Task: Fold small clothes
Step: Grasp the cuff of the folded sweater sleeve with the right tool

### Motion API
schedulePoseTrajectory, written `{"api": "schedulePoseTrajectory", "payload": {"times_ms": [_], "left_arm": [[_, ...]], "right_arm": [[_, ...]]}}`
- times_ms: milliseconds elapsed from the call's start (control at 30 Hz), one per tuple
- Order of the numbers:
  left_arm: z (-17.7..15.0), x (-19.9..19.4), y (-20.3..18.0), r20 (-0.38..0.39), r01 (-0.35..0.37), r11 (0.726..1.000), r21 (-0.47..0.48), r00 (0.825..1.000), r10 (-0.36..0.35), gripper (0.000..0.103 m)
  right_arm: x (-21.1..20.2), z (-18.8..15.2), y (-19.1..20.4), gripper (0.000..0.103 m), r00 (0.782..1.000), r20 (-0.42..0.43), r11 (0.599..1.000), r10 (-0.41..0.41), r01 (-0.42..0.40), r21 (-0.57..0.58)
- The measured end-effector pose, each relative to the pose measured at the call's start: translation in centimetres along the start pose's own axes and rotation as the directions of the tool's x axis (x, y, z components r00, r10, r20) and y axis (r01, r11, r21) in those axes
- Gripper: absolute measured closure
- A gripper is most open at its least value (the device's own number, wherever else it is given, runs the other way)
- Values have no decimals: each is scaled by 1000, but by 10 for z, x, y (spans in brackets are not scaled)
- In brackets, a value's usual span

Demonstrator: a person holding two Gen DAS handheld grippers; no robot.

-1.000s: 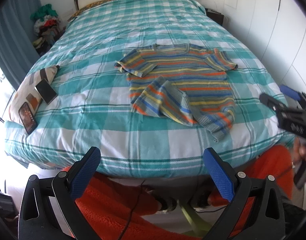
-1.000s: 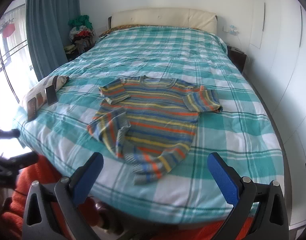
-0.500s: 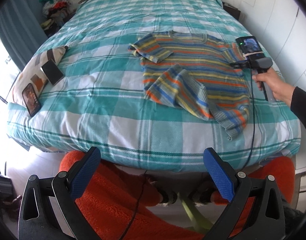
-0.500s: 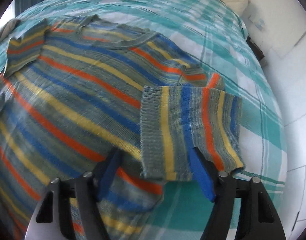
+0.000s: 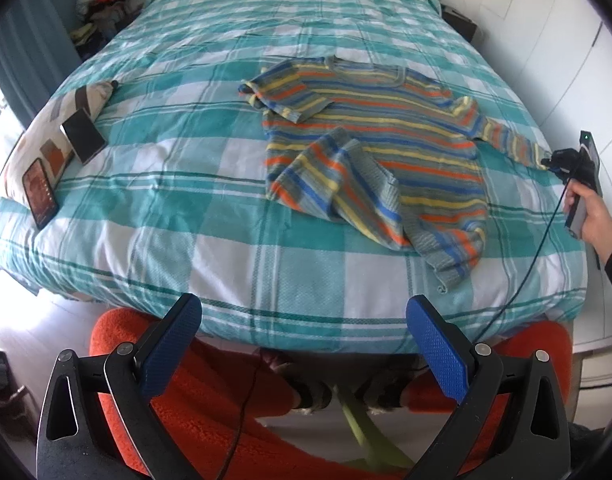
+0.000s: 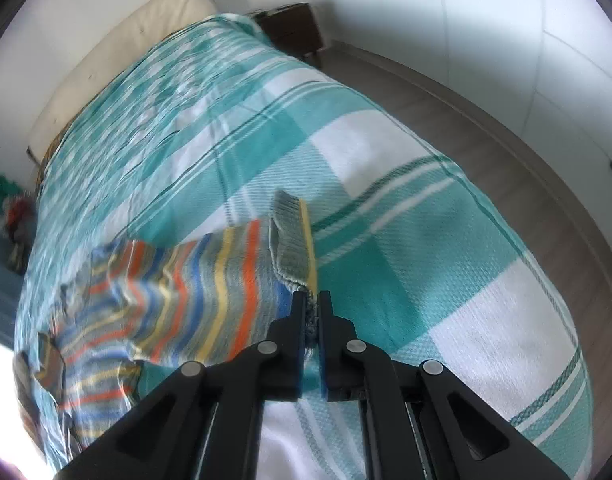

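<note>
On the teal-and-white checked bedspread (image 5: 226, 208) lies the striped knitted jumper (image 5: 385, 152), lower left corner rumpled. The left gripper (image 5: 302, 344) hangs empty, jaws wide, off the bed's foot. The right gripper (image 6: 311, 300) pinches the right sleeve cuff (image 6: 294, 240); carry it across the chest without dragging. No legible writing.

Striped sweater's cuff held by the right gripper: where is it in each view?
Left wrist: cuff at far right, sleeve stretched outward to the right gripper.
Right wrist: cuff at centre, pinched just above the shut jaws.
Shared landmark: teal checked bedspread.
</note>
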State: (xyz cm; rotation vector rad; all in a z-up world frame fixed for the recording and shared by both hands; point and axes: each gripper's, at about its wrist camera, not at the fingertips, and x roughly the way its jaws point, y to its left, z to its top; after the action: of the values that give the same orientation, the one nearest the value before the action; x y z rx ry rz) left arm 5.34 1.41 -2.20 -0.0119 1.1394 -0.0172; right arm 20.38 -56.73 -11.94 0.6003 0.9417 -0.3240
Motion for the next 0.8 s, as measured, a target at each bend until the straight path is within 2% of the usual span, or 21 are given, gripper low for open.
{"api": "schedulePoseTrajectory", "payload": {"times_ms": [33,100,200,267,333,367,433,467,500,567,633,700,800], "left_arm": [[-1,-1,-1,4,-4,1000,7,1000,4,1],[-4,-1,-2,2,-9,1000,9,1000,9,1],[-5,1,1,-14,0,1000,-6,1000,0,1],[-6,0,3,-8,-4,1000,-11,1000,4,1],[-6,-1,5,-1,-10,1000,-14,1000,10,1],[-7,0,5,-1,-10,1000,-16,1000,10,1],[-7,2,4,-9,-7,1000,-17,1000,7,1],[-8,3,3,-13,-5,1000,-15,1000,5,1],[-8,3,2,-16,-4,1000,-12,1000,3,1],[-9,2,1,-12,-6,1000,-7,1000,6,1],[-10,-1,2,-1,-15,1000,-9,1000,15,1],[-11,-1,5,1,-25,1000,-18,1000,25,1],[-12,2,10,-9,-29,999,-30,1000,29,1]], "right_arm": [[0,-1,-8,98,1000,3,999,-6,5,54],[3,-8,-15,98,1000,-8,996,-3,4,92],[3,-14,-18,98,1000,-17,998,-7,8,62],[0,-14,-25,98,999,-10,995,42,-41,91],[-2,-12,-32,90,995,-9,987,101,-99,128],[0,-11,-34,78,990,-19,979,141,-136,149],[10,-11,-34,78,978,-64,969,197,-185,163],[17,-11,-30,86,977,-94,972,193,-177,151],[21,-13,-26,100,980,-116,981,161,-146,127],[13,-13,-20,101,996,-76,997,45,-41,62],[7,-14,-23,101,995,-43,995,-95,96,25],[10,-17,-29,102,987,-48,988,-154,154,10],[13,-18,-21,102,980,-41,980,-196,194,-42]]}}
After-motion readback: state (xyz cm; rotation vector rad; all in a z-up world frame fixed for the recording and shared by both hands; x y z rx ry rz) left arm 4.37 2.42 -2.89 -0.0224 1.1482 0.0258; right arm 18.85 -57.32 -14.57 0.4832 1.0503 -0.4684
